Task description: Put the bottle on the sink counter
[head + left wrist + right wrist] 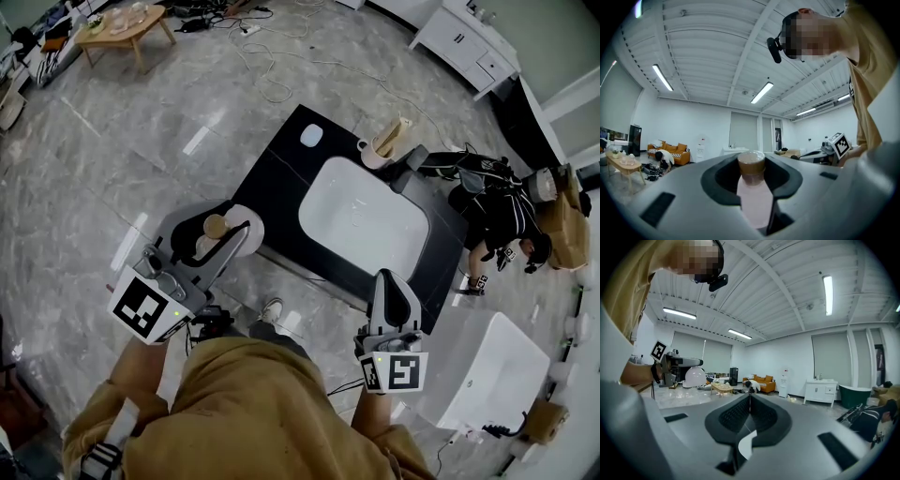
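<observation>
Nearest to me, my left gripper points level at the lower left of the head view. Its jaws are clamped on the neck of a pale pink bottle with a brown cap, which stands upright between them. My right gripper is held out beside it, well apart, also roughly level. Its jaws are pressed together with nothing between them.

The bottle is not yet on the sink counter. From above it hangs over the marble floor, just beside the counter's near left corner. By my judgement the pickup is done, and the last stretch of the carry, the set-down and the release are left.

Beyond the grippers, the black counter holds a white basin. Bare black surface lies to its left, which looks like room enough for the bottle. At the far edge stands a cup holding something wooden. Farther right, a person crouches on the floor.
</observation>
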### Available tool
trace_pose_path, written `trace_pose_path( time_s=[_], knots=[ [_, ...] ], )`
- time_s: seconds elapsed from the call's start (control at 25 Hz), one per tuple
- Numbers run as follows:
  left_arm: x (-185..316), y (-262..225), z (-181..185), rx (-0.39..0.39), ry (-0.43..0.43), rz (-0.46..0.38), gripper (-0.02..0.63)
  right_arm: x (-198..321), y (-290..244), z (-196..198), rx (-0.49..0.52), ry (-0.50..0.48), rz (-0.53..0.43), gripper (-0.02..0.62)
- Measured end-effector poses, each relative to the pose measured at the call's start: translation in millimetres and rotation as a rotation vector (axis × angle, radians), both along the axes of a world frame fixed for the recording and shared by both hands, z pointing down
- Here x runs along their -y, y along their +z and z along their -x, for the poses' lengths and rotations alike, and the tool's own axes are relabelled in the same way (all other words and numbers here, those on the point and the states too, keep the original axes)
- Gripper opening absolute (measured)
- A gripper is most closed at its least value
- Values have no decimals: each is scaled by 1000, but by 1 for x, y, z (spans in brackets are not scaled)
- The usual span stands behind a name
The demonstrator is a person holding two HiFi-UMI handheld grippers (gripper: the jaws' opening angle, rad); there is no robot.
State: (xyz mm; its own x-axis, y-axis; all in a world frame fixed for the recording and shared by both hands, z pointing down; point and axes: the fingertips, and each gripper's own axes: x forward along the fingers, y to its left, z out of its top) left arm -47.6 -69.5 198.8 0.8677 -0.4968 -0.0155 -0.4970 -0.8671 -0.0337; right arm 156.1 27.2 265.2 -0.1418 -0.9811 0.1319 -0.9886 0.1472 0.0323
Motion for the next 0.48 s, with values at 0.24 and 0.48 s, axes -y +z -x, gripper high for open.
trace_pose_path(
  time_s=[0.24,0.48],
  knots=[
    [20,16,-12,15,-2,5,124,4,12,-1,6,-10,27,6],
    [38,37,-23,24,-6,-6,124,6,22,1,13,-24,55,6]
  ],
)
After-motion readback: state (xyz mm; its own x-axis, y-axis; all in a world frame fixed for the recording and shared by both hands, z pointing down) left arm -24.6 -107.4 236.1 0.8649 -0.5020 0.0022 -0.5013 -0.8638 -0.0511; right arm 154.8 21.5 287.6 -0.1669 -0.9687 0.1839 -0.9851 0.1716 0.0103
